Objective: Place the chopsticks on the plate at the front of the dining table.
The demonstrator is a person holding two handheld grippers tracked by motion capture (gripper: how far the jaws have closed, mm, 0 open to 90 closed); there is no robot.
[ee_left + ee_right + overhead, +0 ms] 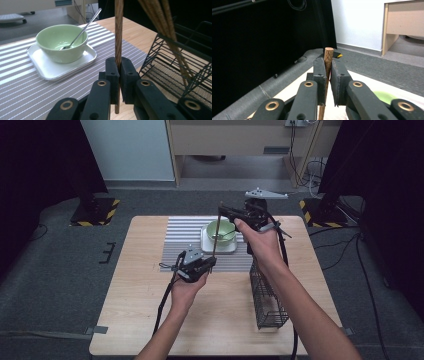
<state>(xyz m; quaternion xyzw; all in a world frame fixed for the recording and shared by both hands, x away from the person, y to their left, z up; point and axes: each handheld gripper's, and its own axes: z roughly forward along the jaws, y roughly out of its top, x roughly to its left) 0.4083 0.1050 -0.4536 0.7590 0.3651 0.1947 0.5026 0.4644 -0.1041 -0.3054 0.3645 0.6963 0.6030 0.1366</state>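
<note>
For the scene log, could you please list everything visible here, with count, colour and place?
Table: one, light wood, centre.
Striped mat: one, grey and white, far half of the table.
Tray: one, white, on the mat.
Bowl: one, pale green, on the tray.
Spoon: one, metal, in the bowl.
Wire basket: one, black, right side of the table.
Chopstick: one, brown, held by both grippers; more stand in the basket.
Left gripper: shut on its lower end.
Right gripper: shut on its top.

Grained wooden chopstick (pixel 118 30) – glossy green bowl (pixel 62 41), shiny metal spoon (pixel 85 26), black wire basket (pixel 180 65).
</note>
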